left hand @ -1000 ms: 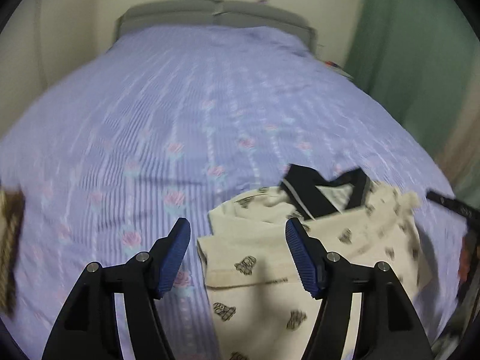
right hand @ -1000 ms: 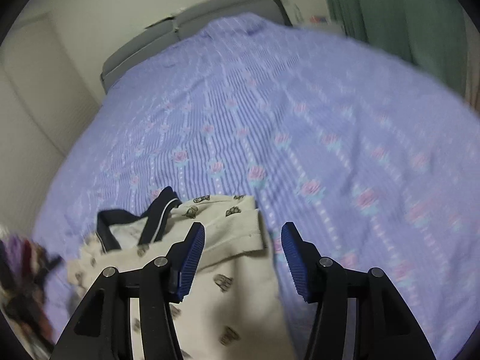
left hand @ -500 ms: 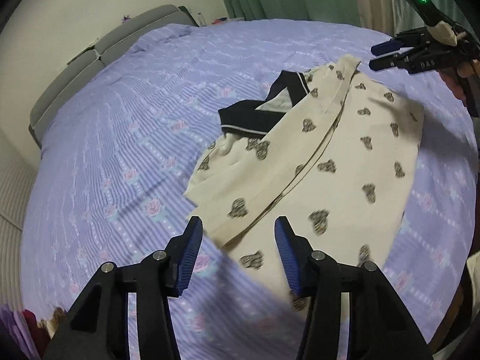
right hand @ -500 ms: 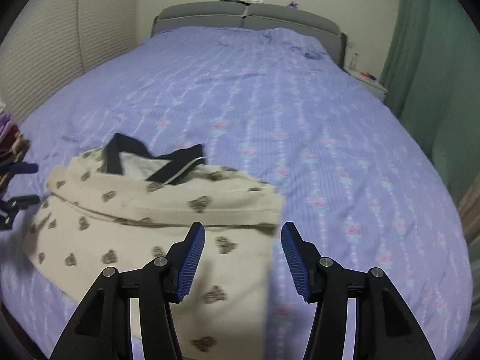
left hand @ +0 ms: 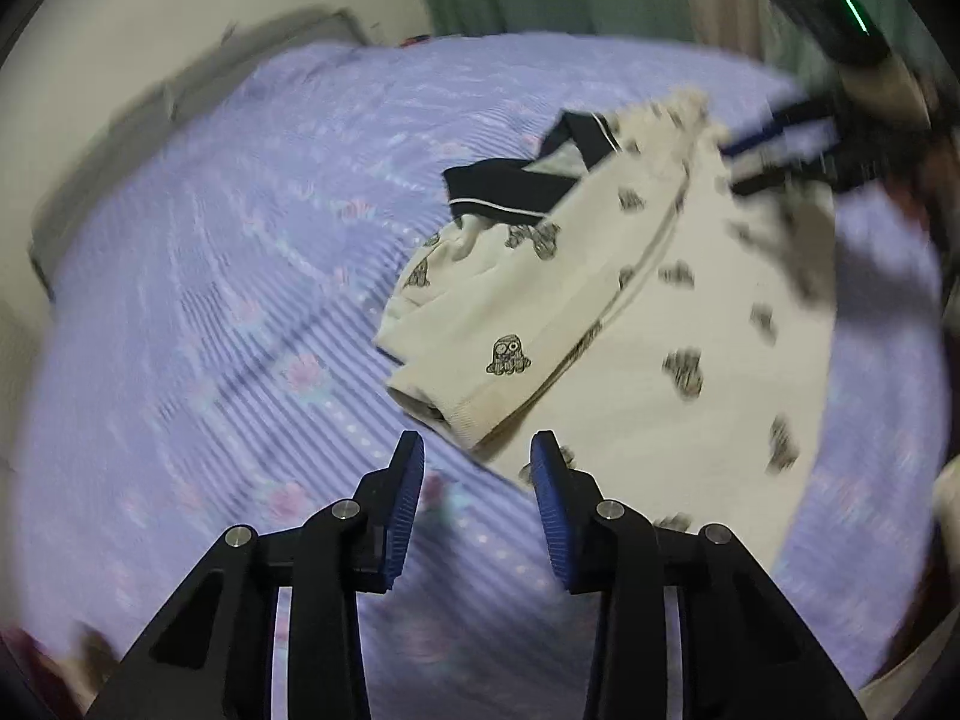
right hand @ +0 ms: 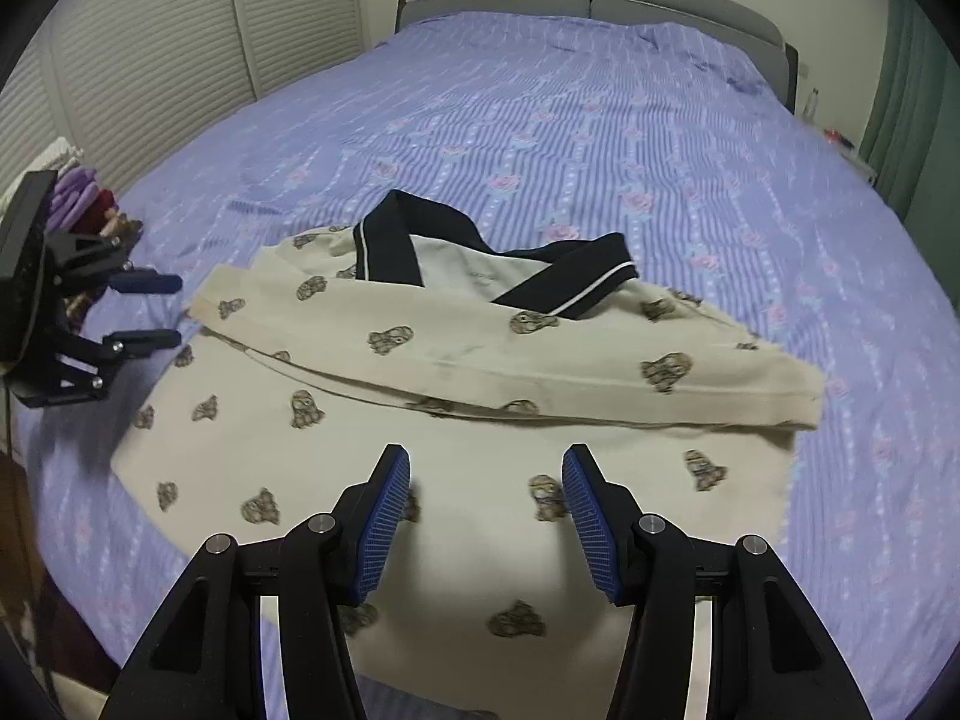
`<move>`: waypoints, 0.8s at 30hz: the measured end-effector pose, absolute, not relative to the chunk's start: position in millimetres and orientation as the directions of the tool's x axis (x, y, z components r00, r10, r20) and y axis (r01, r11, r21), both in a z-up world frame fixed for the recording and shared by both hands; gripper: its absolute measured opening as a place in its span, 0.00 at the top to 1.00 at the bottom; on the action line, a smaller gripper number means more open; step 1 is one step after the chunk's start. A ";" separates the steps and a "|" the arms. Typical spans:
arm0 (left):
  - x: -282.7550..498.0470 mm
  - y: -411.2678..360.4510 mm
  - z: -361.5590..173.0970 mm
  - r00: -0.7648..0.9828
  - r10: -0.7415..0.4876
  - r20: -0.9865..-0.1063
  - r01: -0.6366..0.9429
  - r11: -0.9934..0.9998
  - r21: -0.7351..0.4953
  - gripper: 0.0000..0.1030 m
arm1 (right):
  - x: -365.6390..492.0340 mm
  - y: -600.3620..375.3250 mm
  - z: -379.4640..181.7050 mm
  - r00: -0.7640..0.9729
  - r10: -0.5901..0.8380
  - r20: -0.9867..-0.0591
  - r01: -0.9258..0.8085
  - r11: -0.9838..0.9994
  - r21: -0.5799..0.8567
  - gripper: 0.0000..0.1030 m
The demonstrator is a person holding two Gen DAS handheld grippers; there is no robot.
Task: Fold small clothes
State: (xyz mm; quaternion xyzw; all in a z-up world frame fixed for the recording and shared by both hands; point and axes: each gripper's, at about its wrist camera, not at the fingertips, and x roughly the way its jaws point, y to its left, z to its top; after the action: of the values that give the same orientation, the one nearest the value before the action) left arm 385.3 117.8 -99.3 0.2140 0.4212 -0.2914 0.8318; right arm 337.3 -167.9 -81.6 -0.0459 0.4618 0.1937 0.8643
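Left wrist: left hand-held gripper above shirt, closing.

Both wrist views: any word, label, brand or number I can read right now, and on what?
None readable in either view.
Cream shirt: only printed cartoon figures, no lettering.
Inside of its dark collar: faint marks, too blurred to read.
Right gripper's body in the left wrist view: any marking is lost in motion blur.

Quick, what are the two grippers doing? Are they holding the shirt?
Left gripper: open and closing, nothing between its pads, just short of the shirt.
Right gripper: open, empty, over the shirt.
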 end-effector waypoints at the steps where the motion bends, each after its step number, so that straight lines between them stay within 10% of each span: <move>1: 388.4 122.8 -97.7 0.474 -0.329 -0.817 0.643 0.763 0.066 0.64 | 337.2 -167.3 -82.3 0.497 0.298 -0.815 -0.375 0.921 0.108 0.47; 12: 407.3 136.0 -113.3 0.400 -0.415 -0.817 0.459 0.862 -0.213 0.72 | 335.8 -168.1 -81.3 0.522 0.341 -0.782 -0.372 0.916 0.151 0.47; 17: 412.5 137.7 -110.4 0.397 -0.422 -0.815 0.388 0.882 -0.268 0.94 | 332.8 -165.8 -81.6 0.541 0.350 -0.765 -0.396 0.908 0.136 0.47; 24: 414.8 136.2 -88.6 0.443 -0.454 -0.773 0.361 0.880 -0.310 0.94 | 313.6 -126.9 -83.3 0.715 0.169 -0.678 -0.491 0.812 -0.315 0.47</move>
State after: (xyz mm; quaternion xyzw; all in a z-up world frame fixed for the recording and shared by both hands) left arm 414.8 136.2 -88.6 -0.0497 0.4697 -0.2401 0.8481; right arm 313.6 -126.9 -83.3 -0.2445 0.3291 0.1846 0.8932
